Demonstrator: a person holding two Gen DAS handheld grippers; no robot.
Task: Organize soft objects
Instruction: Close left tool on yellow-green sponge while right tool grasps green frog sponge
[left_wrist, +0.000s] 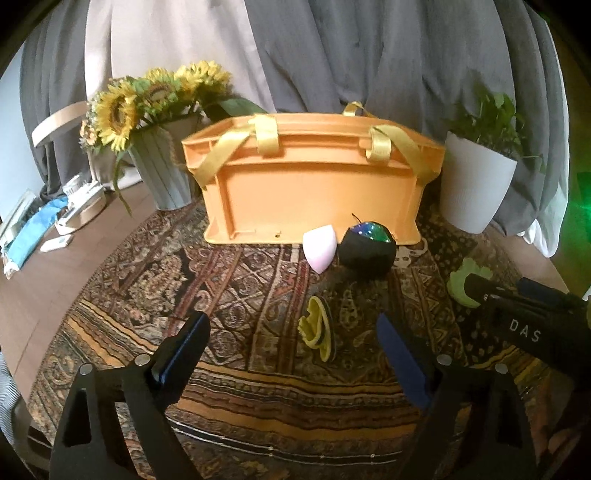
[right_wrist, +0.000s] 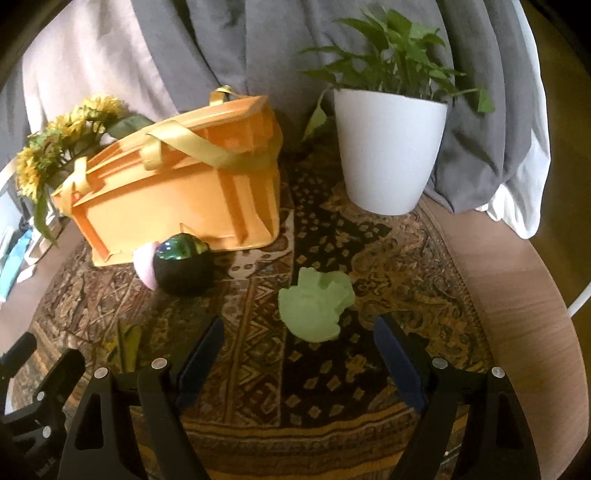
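Observation:
An orange crate (left_wrist: 314, 184) with yellow ribbon handles stands on the patterned cloth; it also shows in the right wrist view (right_wrist: 177, 195). In front of it lie a pink sponge (left_wrist: 319, 248) and a black ball with an iridescent patch (left_wrist: 367, 249). A small yellow soft toy (left_wrist: 317, 328) lies just ahead of my open, empty left gripper (left_wrist: 291, 339). A pale green soft toy (right_wrist: 314, 306) lies just ahead of my open, empty right gripper (right_wrist: 299, 343). The ball (right_wrist: 183, 266) and sponge (right_wrist: 146, 267) also show in the right wrist view.
A grey pot of sunflowers (left_wrist: 162, 173) stands left of the crate. A white pot with a green plant (right_wrist: 388, 147) stands to its right. The round table's wooden edge (right_wrist: 524, 314) is at right. Grey and white curtains hang behind. Clutter lies on the floor at left (left_wrist: 55, 221).

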